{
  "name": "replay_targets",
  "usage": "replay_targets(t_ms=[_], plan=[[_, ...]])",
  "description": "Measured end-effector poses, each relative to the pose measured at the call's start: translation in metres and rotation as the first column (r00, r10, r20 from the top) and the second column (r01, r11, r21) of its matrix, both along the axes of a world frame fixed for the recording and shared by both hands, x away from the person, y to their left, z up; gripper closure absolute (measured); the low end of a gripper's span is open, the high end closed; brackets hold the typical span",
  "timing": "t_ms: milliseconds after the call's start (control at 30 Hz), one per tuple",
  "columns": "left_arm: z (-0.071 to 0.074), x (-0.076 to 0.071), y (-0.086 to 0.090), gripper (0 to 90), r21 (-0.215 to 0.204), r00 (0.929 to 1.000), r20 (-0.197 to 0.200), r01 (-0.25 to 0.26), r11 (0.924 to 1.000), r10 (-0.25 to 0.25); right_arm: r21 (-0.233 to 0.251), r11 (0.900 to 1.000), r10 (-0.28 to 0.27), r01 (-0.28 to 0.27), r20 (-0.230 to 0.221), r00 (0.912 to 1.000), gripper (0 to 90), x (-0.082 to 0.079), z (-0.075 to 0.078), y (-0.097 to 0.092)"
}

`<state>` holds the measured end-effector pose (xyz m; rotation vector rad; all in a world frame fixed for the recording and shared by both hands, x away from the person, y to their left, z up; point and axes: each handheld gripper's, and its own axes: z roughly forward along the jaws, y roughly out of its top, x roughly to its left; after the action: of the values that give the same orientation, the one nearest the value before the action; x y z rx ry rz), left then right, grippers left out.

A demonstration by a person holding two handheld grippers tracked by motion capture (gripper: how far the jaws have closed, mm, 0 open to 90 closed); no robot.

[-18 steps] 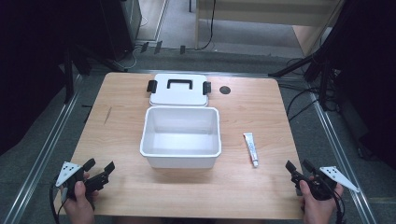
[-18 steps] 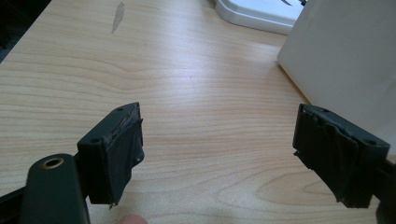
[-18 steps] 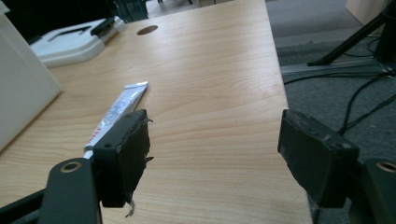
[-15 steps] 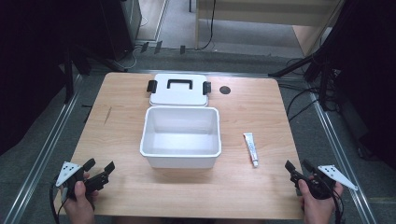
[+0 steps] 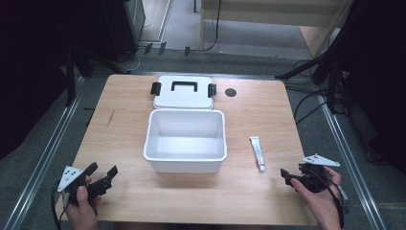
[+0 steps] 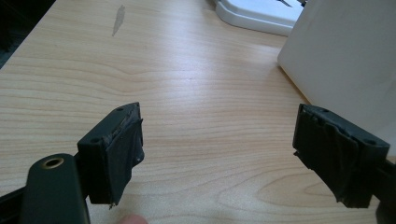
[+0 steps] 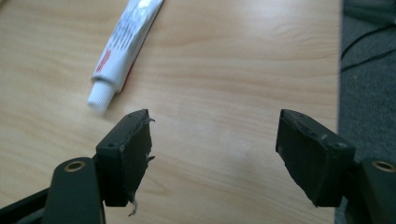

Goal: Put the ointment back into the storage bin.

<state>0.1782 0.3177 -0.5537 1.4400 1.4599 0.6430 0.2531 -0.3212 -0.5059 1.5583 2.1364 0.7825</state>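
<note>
left gripper (image 5: 102, 173) near-left, jaws apart, empty | right gripper (image 5: 289, 175) near-right, jaws apart, tube (image 5: 257, 153) just beyond

Pale wood-grain worktop (image 5: 119, 120), smooth, faintly sheened. Smooth white plastic box (image 5: 186, 140) and lid (image 5: 183, 92), black plastic handle (image 5: 182, 85). Glossy white tube (image 7: 125, 35), ribbed cap (image 7: 101, 95). Matt black, frayed pads (image 6: 122, 151).

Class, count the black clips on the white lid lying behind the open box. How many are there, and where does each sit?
2. One clip sits on the left end of the lid, the other clip on its right end. The box hides the lid's near edge.
</note>
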Motion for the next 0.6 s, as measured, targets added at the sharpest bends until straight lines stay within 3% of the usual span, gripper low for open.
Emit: replay_targets(t_ms=[33, 67, 100, 133, 167, 267, 300, 333, 367, 400, 433, 467, 500, 567, 600], plan=[[0.000, 0.000, 0.000, 16.8, 0.001, 1.0000, -0.001, 0.000, 1.0000, 0.000, -0.024, 0.9995, 0.018, -0.018, -0.027, 0.9995, 26.8, 0.003, 0.001, 0.004], [0.000, 0.000, 0.000, 16.8, -0.001, 1.0000, 0.001, 0.001, 1.0000, -0.001, -0.054, 0.9975, 0.042, -0.047, -0.092, 0.9949, 26.9, 0.009, 0.003, 0.013], [0.000, 0.000, 0.000, 16.8, -0.002, 1.0000, 0.002, 0.001, 1.0000, -0.001, -0.054, 0.9975, 0.042, -0.047, -0.092, 0.9949, 26.9, 0.009, 0.003, 0.013], [0.000, 0.000, 0.000, 16.8, -0.003, 1.0000, 0.003, 0.001, 1.0000, -0.001, -0.072, 0.9952, 0.057, -0.066, -0.122, 0.9909, 26.9, 0.013, 0.004, 0.018], [0.000, 0.000, 0.000, 16.8, -0.005, 1.0000, 0.003, 0.002, 1.0000, -0.002, -0.114, 0.9885, 0.078, -0.100, -0.180, 0.9806, 26.3, 0.020, 0.006, 0.029], [0.000, 0.001, 0.001, 16.8, -0.005, 1.0000, -0.003, 0.002, 1.0000, -0.002, -0.123, 0.9829, 0.097, -0.138, -0.289, 0.9523, 24.0, 0.032, 0.009, 0.044], [0.000, 0.001, 0.001, 16.8, -0.005, 1.0000, -0.003, 0.002, 1.0000, -0.002, -0.123, 0.9829, 0.097, -0.138, -0.289, 0.9523, 24.0, 0.032, 0.009, 0.044], [0.000, 0.001, 0.001, 16.8, -0.006, 1.0000, -0.005, 0.002, 1.0000, -0.002, -0.132, 0.9795, 0.101, -0.152, -0.330, 0.9385, 23.1, 0.035, 0.010, 0.049], [0.000, 0.001, 0.001, 16.8, -0.007, 1.0000, -0.006, 0.001, 1.0000, -0.001, -0.174, 0.9724, 0.078, -0.155, -0.382, 0.9207, 22.0, 0.042, 0.010, 0.061], [0.000, 0.001, 0.001, 16.8, -0.007, 1.0000, -0.006, 0.001, 1.0000, -0.001, -0.174, 0.9724, 0.078, -0.155, -0.382, 0.9207, 22.0, 0.042, 0.010, 0.061], [0.000, 0.001, 0.001, 16.8, -0.010, 1.0000, -0.007, 0.000, 1.0000, 0.000, -0.216, 0.9635, 0.057, -0.159, -0.415, 0.9082, 21.2, 0.050, 0.010, 0.071], [0.000, 0.001, 0.001, 16.8, -0.010, 1.0000, -0.007, 0.000, 0.9999, 0.000, -0.229, 0.9592, 0.055, -0.166, -0.426, 0.9030, 21.5, 0.053, 0.011, 0.076], [0.000, 0.001, 0.001, 16.8, -0.010, 1.0000, -0.007, 0.000, 0.9999, 0.000, -0.229, 0.9592, 0.055, -0.166, -0.426, 0.9030, 21.5, 0.053, 0.011, 0.076], [0.000, 0.001, 0.001, 16.8, -0.012, 1.0000, -0.008, 0.000, 0.9999, -0.001, -0.227, 0.9569, 0.063, -0.182, -0.450, 0.8909, 23.0, 0.062, 0.015, 0.089], [0.000, 0.001, 0.001, 16.8, -0.013, 1.0000, -0.008, -0.001, 0.9999, 0.001, -0.229, 0.9560, 0.062, -0.184, -0.453, 0.8894, 24.5, 0.065, 0.016, 0.092]])
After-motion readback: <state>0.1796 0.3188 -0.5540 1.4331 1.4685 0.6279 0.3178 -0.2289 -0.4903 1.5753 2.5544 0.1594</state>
